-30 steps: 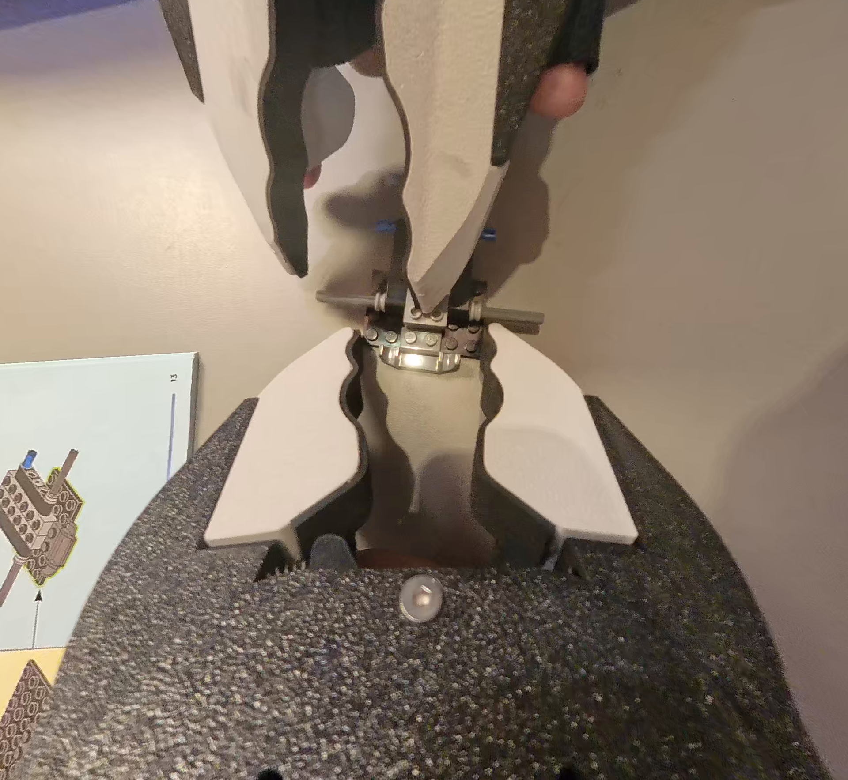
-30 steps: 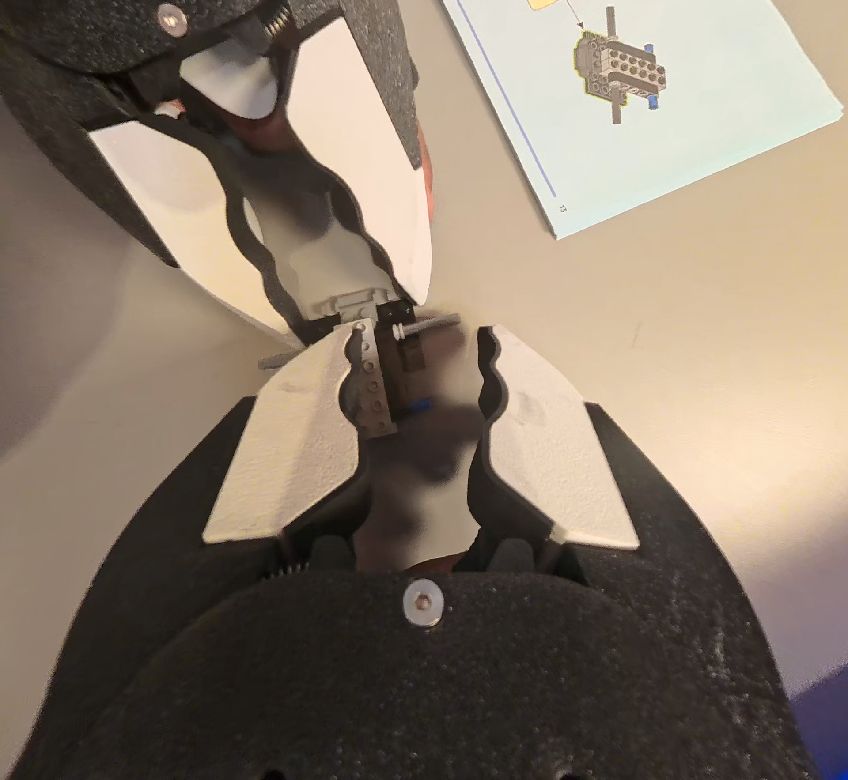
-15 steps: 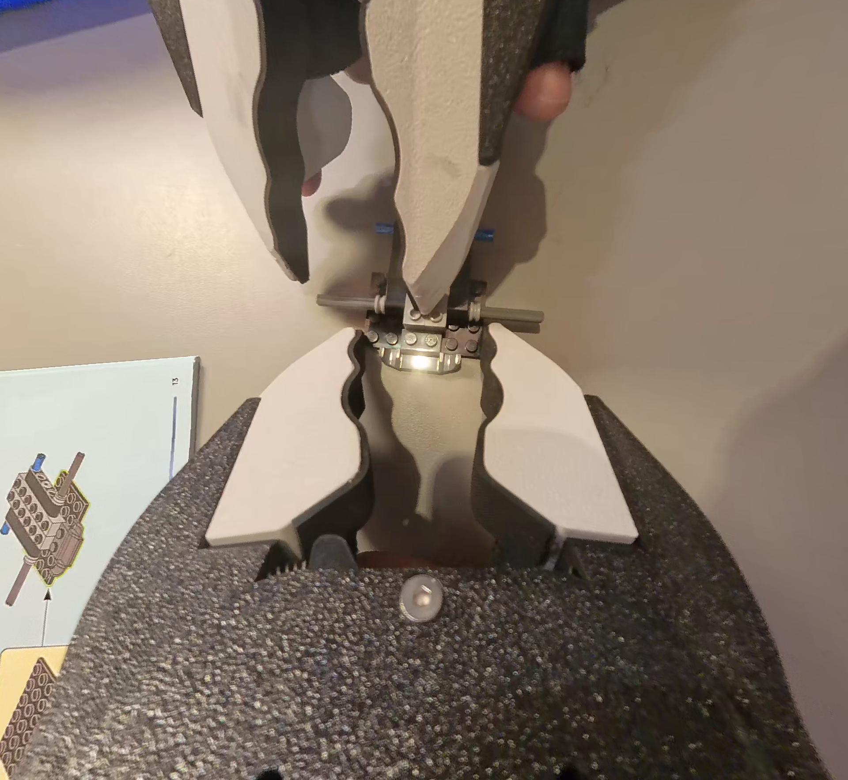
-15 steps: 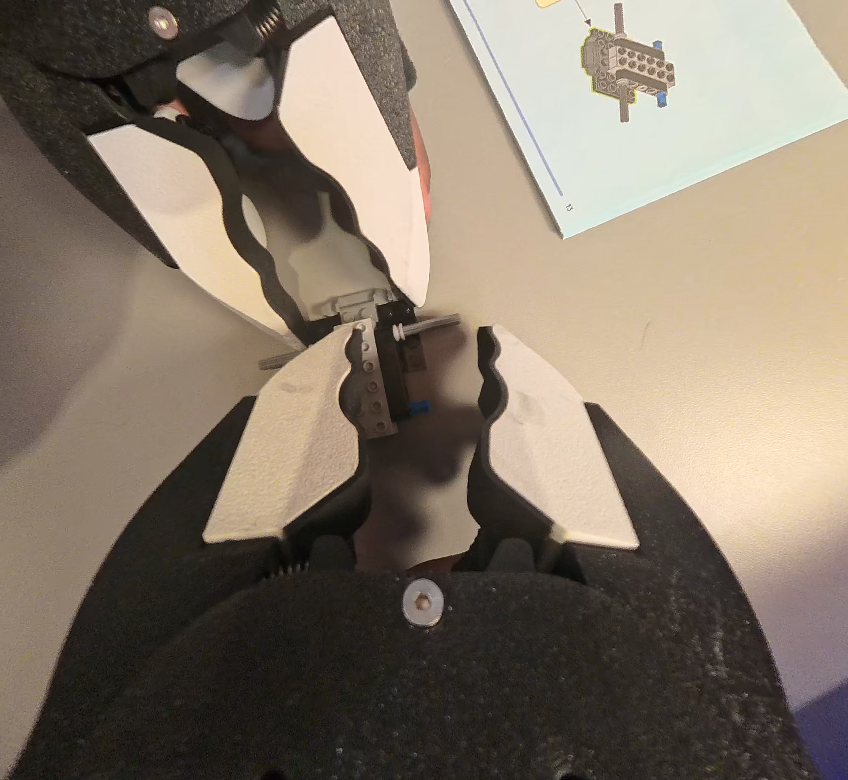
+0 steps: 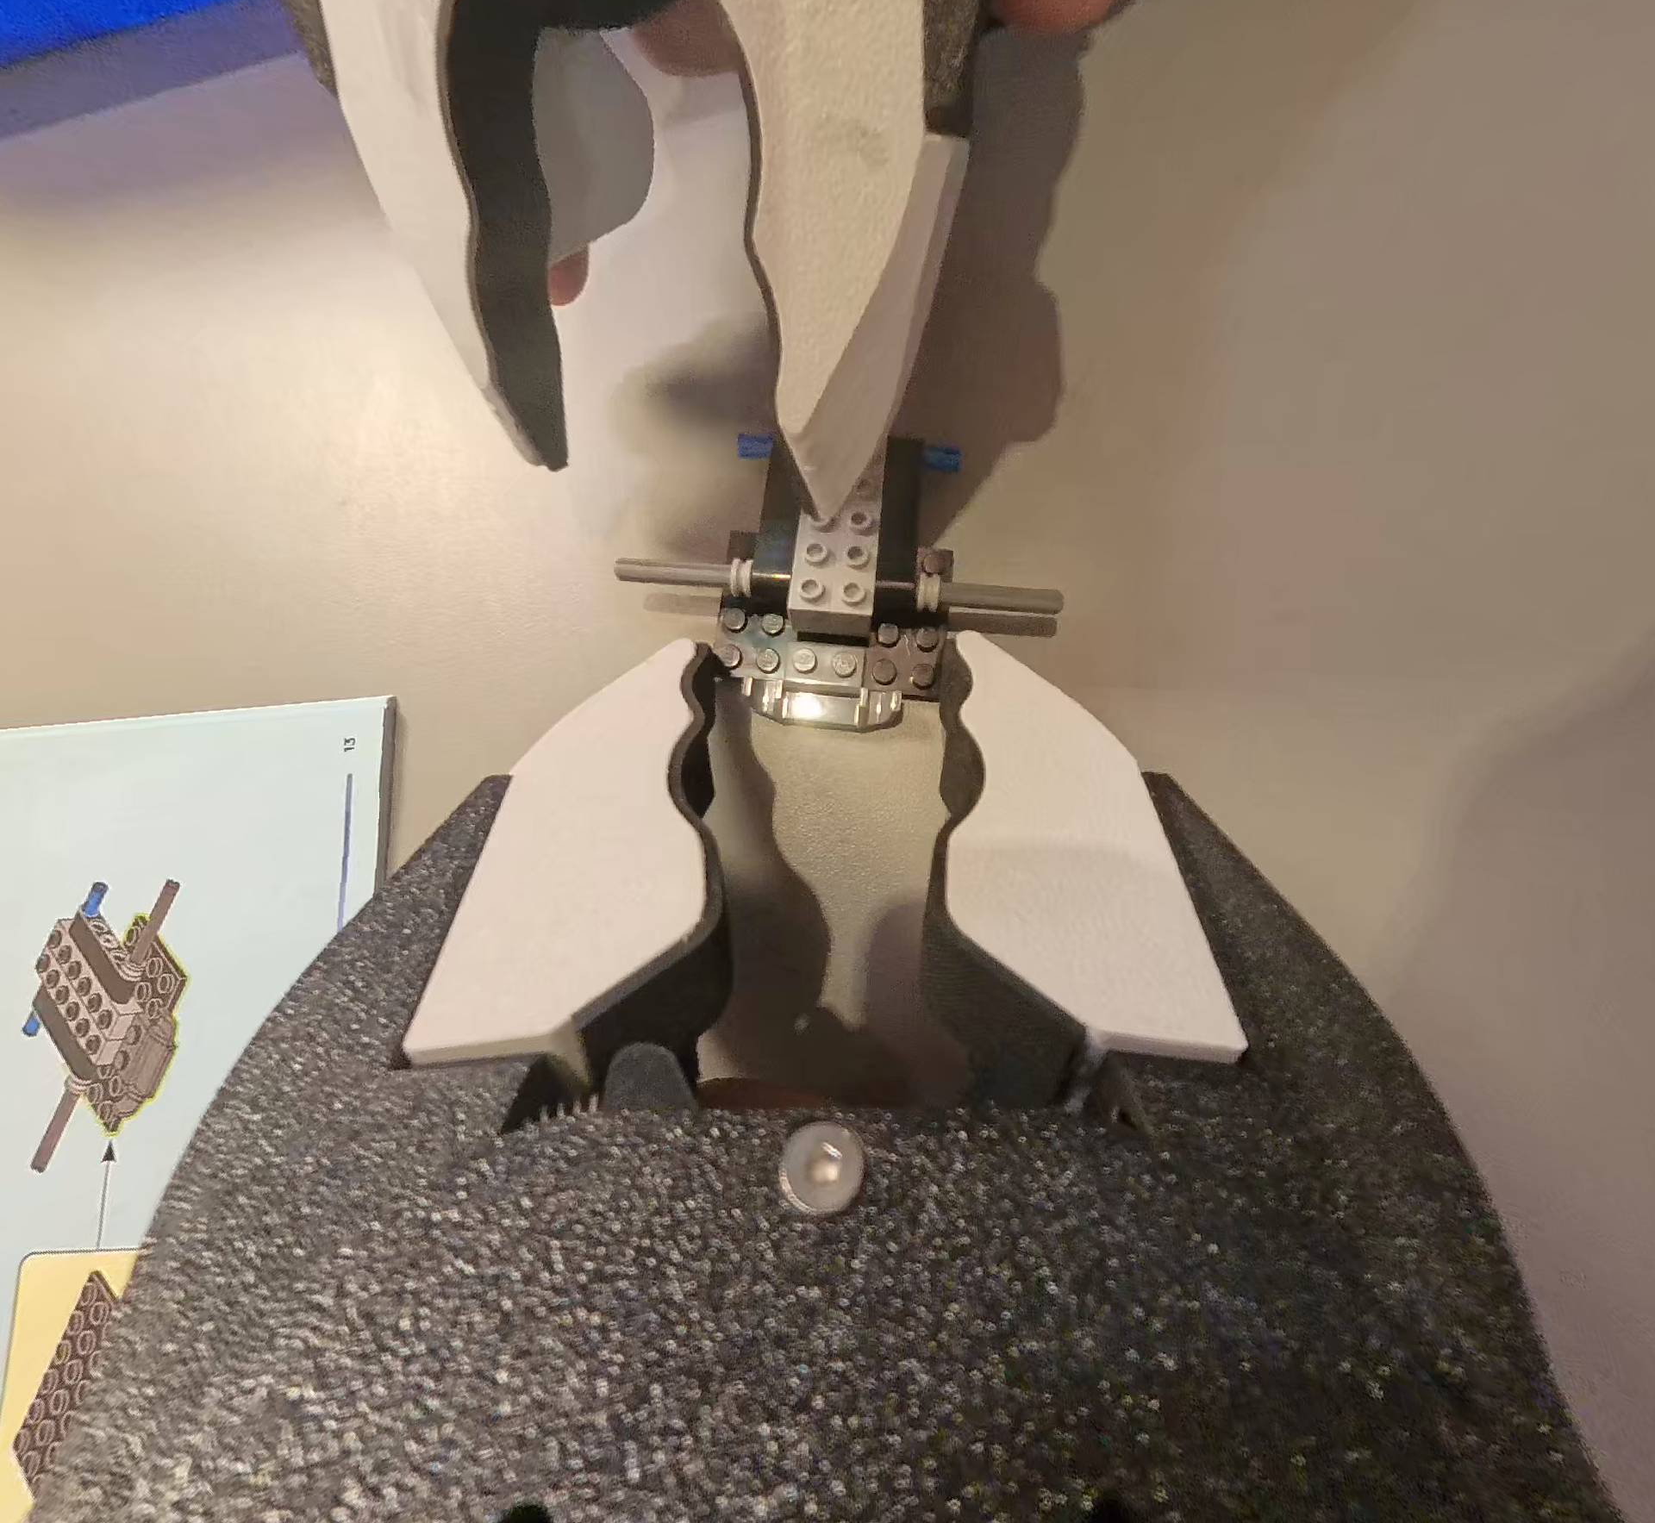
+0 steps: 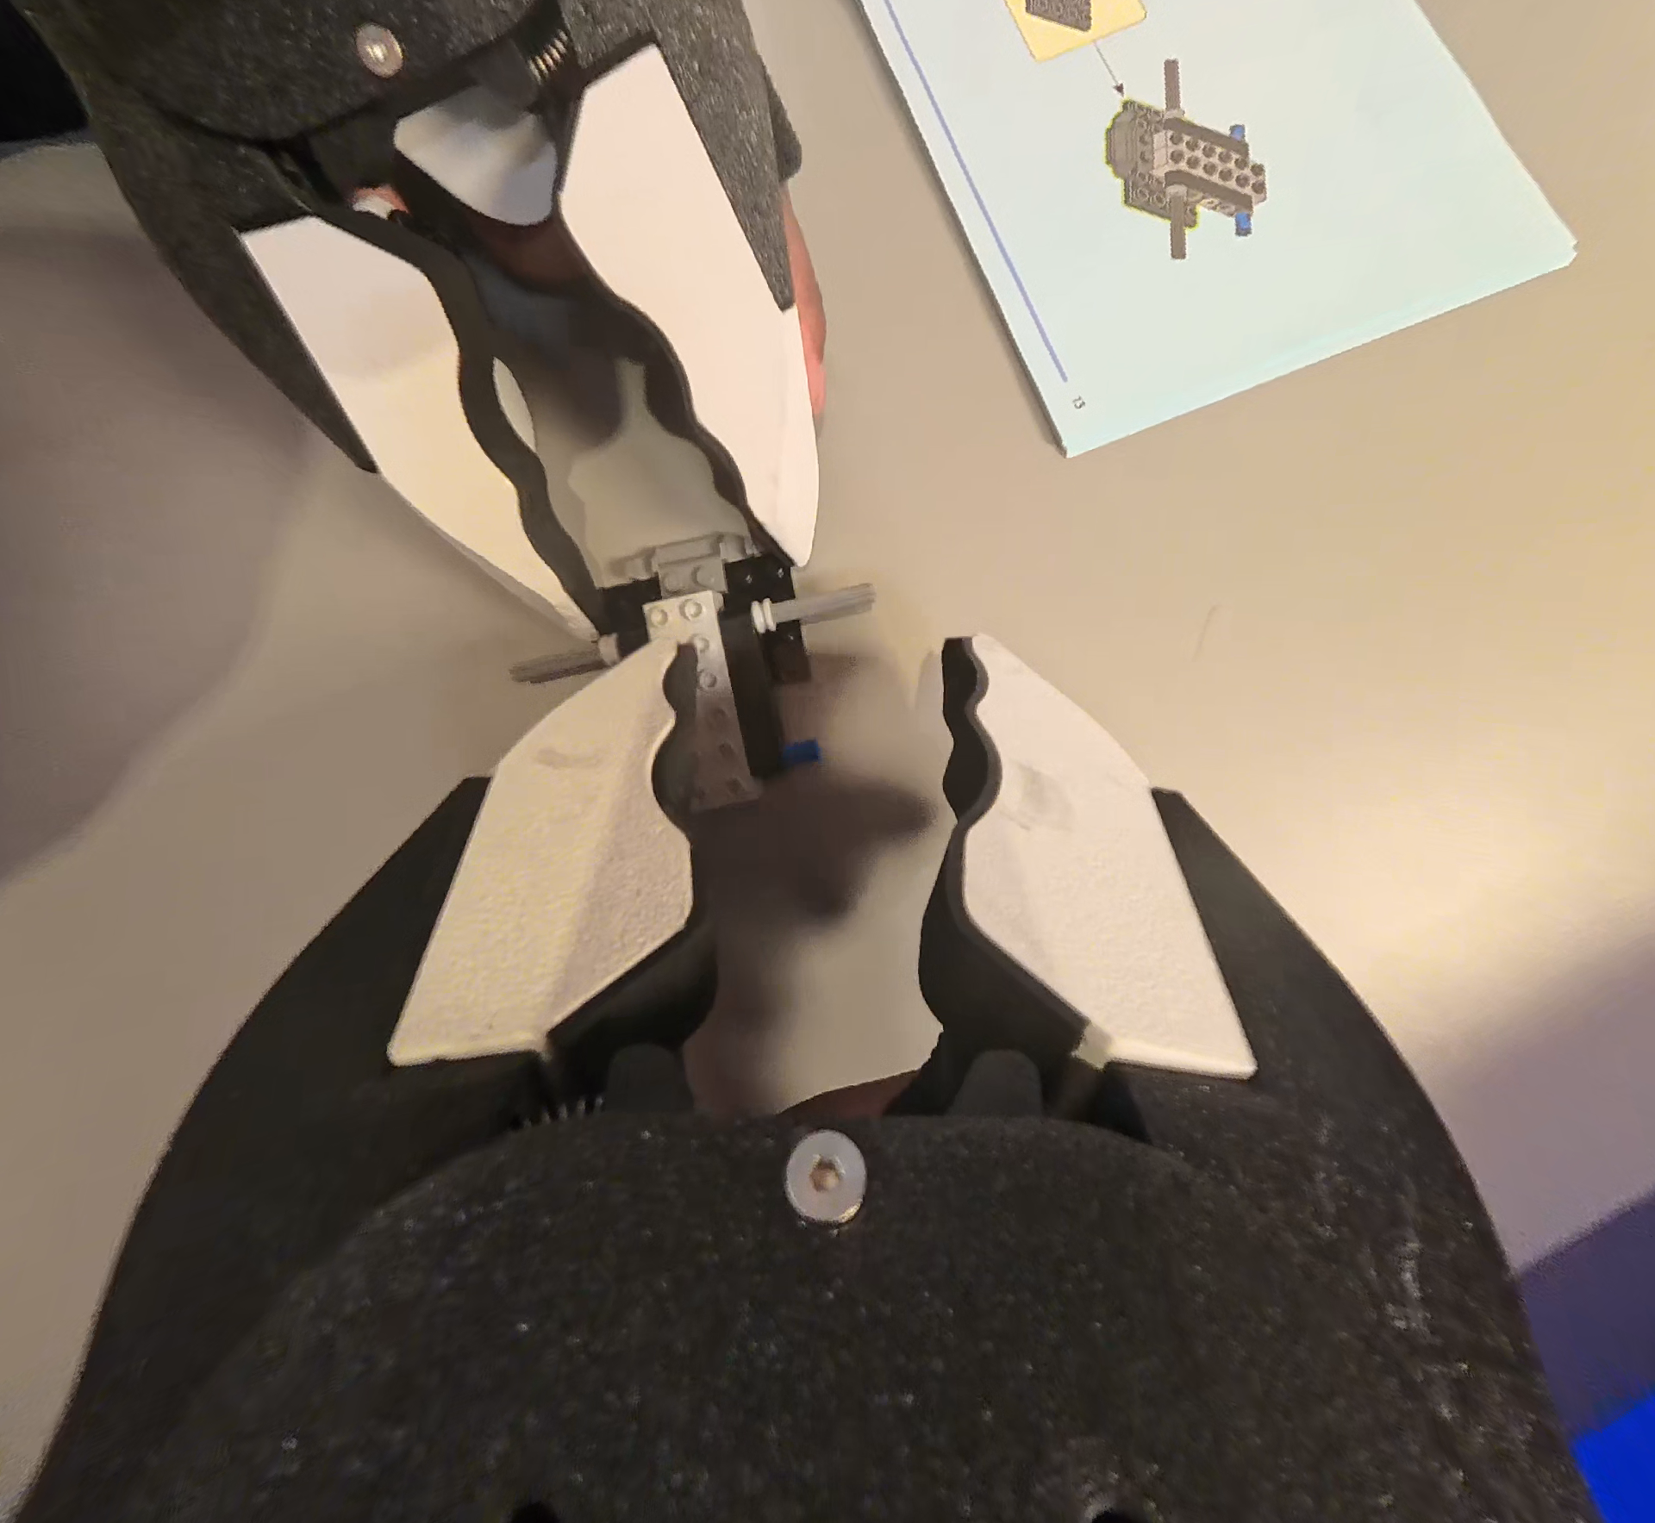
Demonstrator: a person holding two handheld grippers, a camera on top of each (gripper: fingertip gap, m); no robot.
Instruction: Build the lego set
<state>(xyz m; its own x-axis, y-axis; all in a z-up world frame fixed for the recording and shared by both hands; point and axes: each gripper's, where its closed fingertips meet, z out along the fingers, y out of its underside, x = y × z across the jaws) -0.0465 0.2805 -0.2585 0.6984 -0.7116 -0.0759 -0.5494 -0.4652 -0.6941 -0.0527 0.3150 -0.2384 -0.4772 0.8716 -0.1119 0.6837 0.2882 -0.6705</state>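
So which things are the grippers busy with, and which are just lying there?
Busy with:
- brick model, pinched between the left gripper's fingers
- the model's grey top plate, touched by one finger of the open right gripper

Just lying there:
- instruction booklet, flat on the beige table, untouched

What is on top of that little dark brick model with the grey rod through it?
A light grey studded plate sits on top, one jaw tip touching its far end. Anything beneath the model is hidden.
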